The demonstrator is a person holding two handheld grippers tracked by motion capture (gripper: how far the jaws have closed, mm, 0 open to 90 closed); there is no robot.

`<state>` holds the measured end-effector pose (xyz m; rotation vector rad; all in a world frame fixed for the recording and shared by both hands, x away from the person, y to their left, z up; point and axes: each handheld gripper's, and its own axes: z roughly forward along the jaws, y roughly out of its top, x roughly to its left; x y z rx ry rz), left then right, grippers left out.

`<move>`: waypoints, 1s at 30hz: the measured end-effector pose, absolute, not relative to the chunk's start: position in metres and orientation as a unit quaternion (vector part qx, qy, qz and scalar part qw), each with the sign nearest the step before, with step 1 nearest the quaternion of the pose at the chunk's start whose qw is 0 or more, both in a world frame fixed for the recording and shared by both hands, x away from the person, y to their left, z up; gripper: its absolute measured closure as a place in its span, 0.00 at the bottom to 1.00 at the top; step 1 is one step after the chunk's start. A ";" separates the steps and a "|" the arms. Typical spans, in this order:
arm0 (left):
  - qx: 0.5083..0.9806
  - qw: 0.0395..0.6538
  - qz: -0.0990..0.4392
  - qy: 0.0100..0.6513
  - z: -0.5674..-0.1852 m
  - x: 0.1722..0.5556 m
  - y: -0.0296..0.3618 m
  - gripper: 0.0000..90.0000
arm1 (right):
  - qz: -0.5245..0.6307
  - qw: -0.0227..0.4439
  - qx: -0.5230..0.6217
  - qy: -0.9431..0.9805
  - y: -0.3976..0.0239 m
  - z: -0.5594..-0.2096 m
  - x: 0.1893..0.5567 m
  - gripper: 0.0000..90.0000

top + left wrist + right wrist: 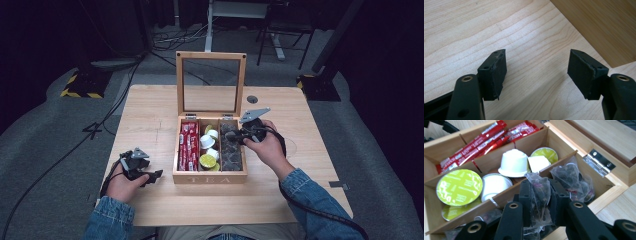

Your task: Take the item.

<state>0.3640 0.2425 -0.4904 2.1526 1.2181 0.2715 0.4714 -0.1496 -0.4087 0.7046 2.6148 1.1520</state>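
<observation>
- Right now the right claw (537, 202) is pinching a tea bag (539, 195), pads pressed on the clear sachet, over the box's (210, 177) compartment of bags nearest that claw.
- Bag sits squarely between the jaws, its top poking out past the tips; more bags (574, 180) lie just beyond and under the claw.
- Likely a soft pinch high on the sachet so it lifts clear without dragging its neighbours.
- Capsules (514, 163) and red sticks (474, 147) sit farther off, past the divider.
- Left claw (537, 72) is spread, nothing between the jaws, parked low over the table (474, 30) with the box wall just ahead, probably kept out of the way.
</observation>
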 end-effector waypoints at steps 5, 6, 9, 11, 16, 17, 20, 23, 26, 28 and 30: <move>0.821 0.325 0.108 0.457 -0.492 0.365 0.243 0.34 | 0.401 0.102 0.235 0.879 -0.151 -0.402 0.468 0.83; 0.820 0.327 0.112 0.456 -0.493 0.365 0.243 0.34 | 0.403 0.103 0.235 0.878 -0.151 -0.400 0.468 0.83; 0.822 0.328 0.116 0.452 -0.494 0.366 0.244 0.33 | 0.411 0.106 0.235 0.875 -0.153 -0.395 0.466 0.83; 0.822 0.330 0.118 0.450 -0.494 0.366 0.244 0.32 | 0.416 0.107 0.235 0.872 -0.155 -0.392 0.466 0.83; 0.822 0.335 0.127 0.443 -0.496 0.367 0.246 0.30 | 0.429 0.113 0.236 0.865 -0.162 -0.380 0.462 0.83; 0.823 0.335 0.129 0.441 -0.497 0.368 0.246 0.30 | 0.430 0.114 0.237 0.864 -0.164 -0.379 0.462 0.83; 0.822 0.337 0.133 0.439 -0.498 0.368 0.246 0.29 | 0.433 0.118 0.240 0.861 -0.171 -0.373 0.459 0.83; 0.822 0.339 0.142 0.436 -0.500 0.370 0.246 0.27 | 0.437 0.121 0.246 0.856 -0.180 -0.368 0.457 0.83; 0.824 0.339 0.149 0.428 -0.501 0.372 0.247 0.24 | 0.440 0.124 0.253 0.853 -0.188 -0.364 0.456 0.83; 0.825 0.340 0.154 0.425 -0.502 0.373 0.248 0.23 | 0.440 0.125 0.257 0.851 -0.194 -0.361 0.456 0.83; 0.827 0.338 0.159 0.420 -0.503 0.374 0.249 0.22 | 0.439 0.127 0.258 0.851 -0.199 -0.359 0.455 0.83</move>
